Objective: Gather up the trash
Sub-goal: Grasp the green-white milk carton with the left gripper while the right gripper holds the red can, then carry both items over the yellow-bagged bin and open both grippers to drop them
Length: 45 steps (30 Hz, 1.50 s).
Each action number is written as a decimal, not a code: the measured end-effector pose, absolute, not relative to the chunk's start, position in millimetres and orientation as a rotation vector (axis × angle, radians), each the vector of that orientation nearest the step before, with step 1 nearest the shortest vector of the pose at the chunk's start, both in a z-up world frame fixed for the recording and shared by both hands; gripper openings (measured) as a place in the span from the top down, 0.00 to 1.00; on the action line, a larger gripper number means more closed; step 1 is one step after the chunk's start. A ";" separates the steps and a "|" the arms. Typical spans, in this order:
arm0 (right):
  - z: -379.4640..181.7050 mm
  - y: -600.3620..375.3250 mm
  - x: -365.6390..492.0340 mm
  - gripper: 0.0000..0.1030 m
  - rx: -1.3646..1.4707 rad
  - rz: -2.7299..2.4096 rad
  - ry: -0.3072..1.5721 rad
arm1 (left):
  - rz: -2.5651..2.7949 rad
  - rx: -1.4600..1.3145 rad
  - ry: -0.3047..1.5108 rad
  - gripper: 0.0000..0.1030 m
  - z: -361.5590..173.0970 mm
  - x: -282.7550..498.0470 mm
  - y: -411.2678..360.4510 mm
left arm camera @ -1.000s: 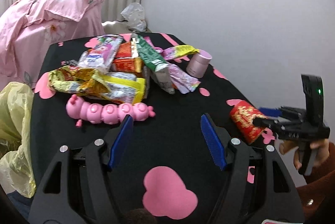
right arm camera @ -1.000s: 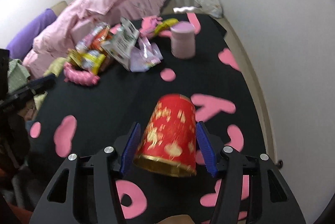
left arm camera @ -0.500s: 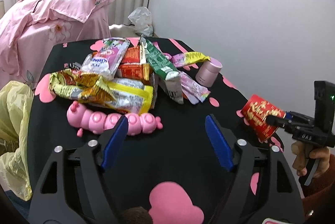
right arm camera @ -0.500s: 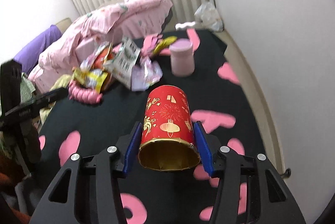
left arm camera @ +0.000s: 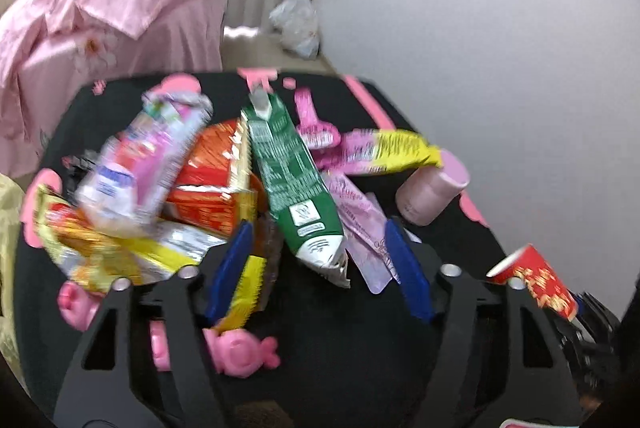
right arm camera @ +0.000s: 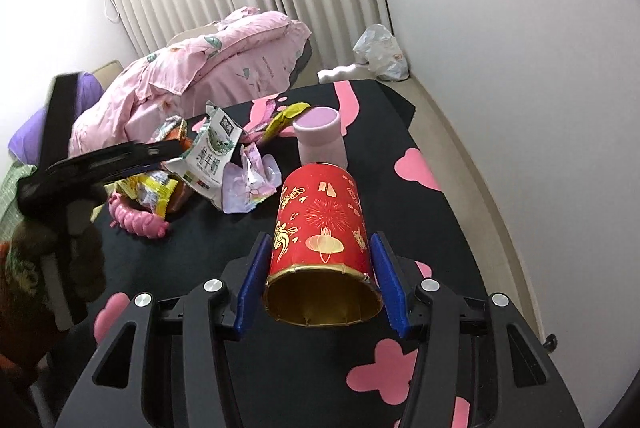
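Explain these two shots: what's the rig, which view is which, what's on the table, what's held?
No robot: a person holds a pair of tongs in each hand, with a camera on each looking along its blue fingers. One view is from the left tongs, open, just been closing, over a heap of wrappers with a green carton between the fingers. The other view is from the right tongs, gripping a red cup. On the black table: a pink cup and a pink toy.
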State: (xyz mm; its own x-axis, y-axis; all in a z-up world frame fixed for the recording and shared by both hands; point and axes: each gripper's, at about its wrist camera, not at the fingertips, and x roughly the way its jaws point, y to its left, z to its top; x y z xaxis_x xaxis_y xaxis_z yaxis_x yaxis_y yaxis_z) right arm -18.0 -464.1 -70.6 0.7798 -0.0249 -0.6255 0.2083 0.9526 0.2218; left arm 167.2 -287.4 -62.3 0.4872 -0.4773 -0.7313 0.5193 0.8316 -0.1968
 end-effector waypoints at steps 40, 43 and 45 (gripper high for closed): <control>-89.1 -459.5 -15.4 0.52 0.343 -0.068 0.705 | -0.775 0.358 1.159 0.65 -73.0 204.2 -310.1; -86.5 -459.3 -16.8 0.52 0.341 -0.068 0.696 | -0.800 0.280 1.092 0.65 -55.5 193.4 -295.5; -84.4 -459.3 -17.5 0.52 0.343 -0.071 0.690 | -0.819 0.246 0.996 0.65 -34.6 175.4 -279.0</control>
State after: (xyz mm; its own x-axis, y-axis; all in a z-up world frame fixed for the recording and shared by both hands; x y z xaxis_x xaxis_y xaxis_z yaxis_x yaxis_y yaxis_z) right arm -17.5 -459.3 -84.4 0.7714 0.0486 -0.6345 0.1763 0.9417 0.2865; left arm 175.4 -279.0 -34.6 0.2819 -0.4974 -0.8204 0.7088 0.6843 -0.1712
